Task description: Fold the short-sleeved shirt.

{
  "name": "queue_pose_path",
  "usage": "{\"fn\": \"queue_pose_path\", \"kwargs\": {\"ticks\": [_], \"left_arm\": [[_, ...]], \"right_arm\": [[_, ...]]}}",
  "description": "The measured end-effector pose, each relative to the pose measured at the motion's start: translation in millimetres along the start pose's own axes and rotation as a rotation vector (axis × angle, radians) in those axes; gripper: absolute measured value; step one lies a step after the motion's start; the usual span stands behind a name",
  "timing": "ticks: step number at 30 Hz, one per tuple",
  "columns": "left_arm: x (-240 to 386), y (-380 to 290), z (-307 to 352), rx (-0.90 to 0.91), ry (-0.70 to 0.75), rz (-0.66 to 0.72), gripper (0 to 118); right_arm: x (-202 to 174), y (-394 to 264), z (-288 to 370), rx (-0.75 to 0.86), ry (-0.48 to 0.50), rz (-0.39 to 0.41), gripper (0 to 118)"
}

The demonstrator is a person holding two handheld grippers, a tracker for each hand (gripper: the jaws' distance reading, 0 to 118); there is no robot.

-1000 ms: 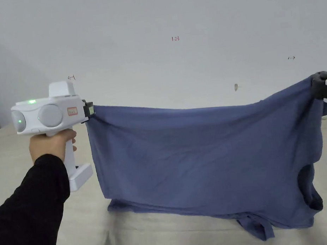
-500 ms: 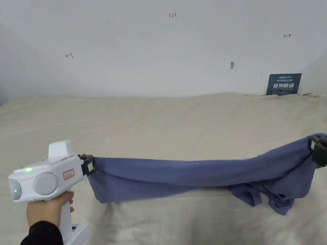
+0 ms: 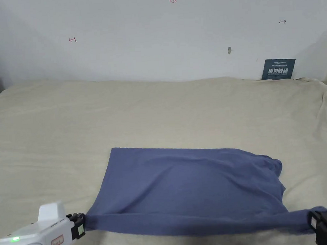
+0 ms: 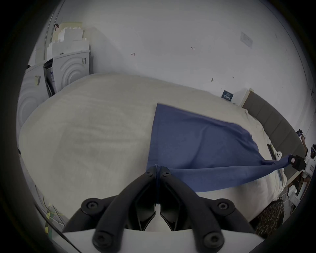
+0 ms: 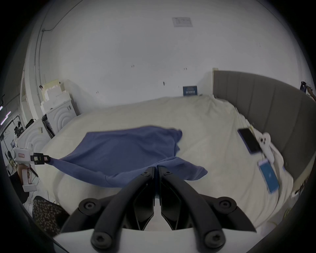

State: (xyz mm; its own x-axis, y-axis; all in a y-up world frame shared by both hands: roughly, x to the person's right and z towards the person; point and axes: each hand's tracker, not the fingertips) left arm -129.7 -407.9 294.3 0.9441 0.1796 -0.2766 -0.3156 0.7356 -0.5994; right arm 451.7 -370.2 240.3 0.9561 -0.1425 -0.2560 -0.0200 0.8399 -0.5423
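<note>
I have the shirt (image 3: 189, 193) spread on the bed (image 3: 158, 111), most of its blue cloth lying flat in the near middle, with the far edge fairly straight and a bunched bit at the far right where a sleeve or the collar seems to sit. The near edge is off the sheet, stretched in a taut band between my two tools. The left gripper (image 3: 83, 223) is at the near left and its fingers (image 4: 150, 172) are clamped on the shirt's near left corner; the right gripper (image 3: 314, 224) is at the near right, its fingers (image 5: 148, 171) pinched on the other corner, cloth running out from between them. By my judgement the shirt is laid out, perhaps already doubled once, though I cannot tell how many layers there are; the folds that make it a neat small packet are not yet done, and the held edge is yet to be laid down or carried over. As for writing, a dark blue sign (image 3: 278, 69) leans on the far wall with pale lettering too small for me to make out, and there are small red marks (image 3: 172, 1) on the wall that I cannot read with any certainty.
</note>
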Motion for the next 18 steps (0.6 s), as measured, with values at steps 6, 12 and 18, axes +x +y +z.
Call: {"fn": "queue_pose_path", "kwargs": {"ticks": [6,12,18], "left_arm": [[-13.1,-42.3,11.4,-0.057,0.023,-0.010,0],[-16.7,-60.9,4.1,-0.093,0.044,-0.058,0],[-12.2,-79.0,-18.1,-0.153,0.080,-0.089,0]], "right_arm": [[-13.6,-44.4,27.0,-0.069,-0.019,-0.062,2],[-6.6,-68.4,26.0,-0.114,-0.047,-0.087,2],[-10.9,-85.4,-8.6,-0.246,-0.126,-0.105,2]]}}
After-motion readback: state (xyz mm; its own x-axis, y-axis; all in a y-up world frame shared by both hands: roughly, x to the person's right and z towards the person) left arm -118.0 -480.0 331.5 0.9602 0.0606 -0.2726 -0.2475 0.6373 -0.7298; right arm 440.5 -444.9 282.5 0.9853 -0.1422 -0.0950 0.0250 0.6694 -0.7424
